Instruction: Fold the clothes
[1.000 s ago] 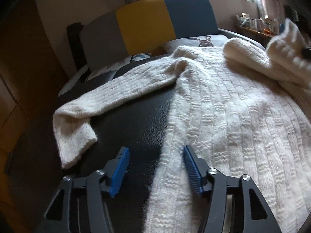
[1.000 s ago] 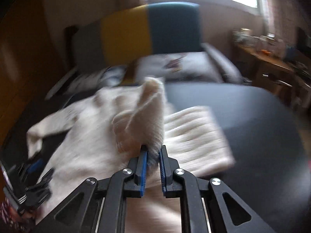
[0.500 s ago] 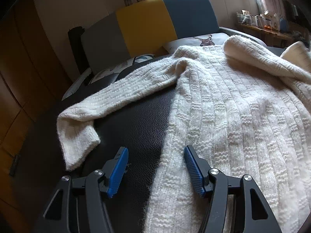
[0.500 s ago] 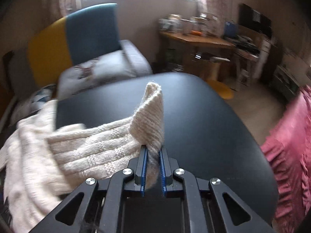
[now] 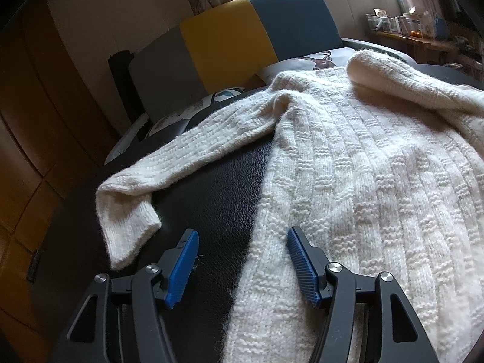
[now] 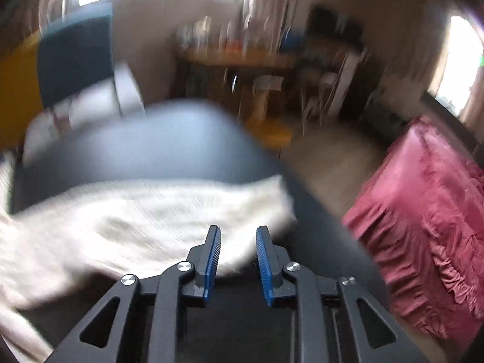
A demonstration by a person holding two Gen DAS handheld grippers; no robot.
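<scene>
Black desk [image 5: 211, 199] before a sofa [image 5: 257, 39]; cream sweater [image 5: 363, 181] spread on it. Left gripper [image 5: 242, 260] fingers open over its hem. Right gripper [image 6: 237, 260] fingers just opening, sleeve [image 6: 151, 211] released on the desk.

No legible text (anywhere visible)

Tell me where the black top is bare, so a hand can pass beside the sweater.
One bare patch of the top lies between the sleeve and the sweater body, ahead of the left gripper. Right of the body is crowded by the other sleeve.
</scene>
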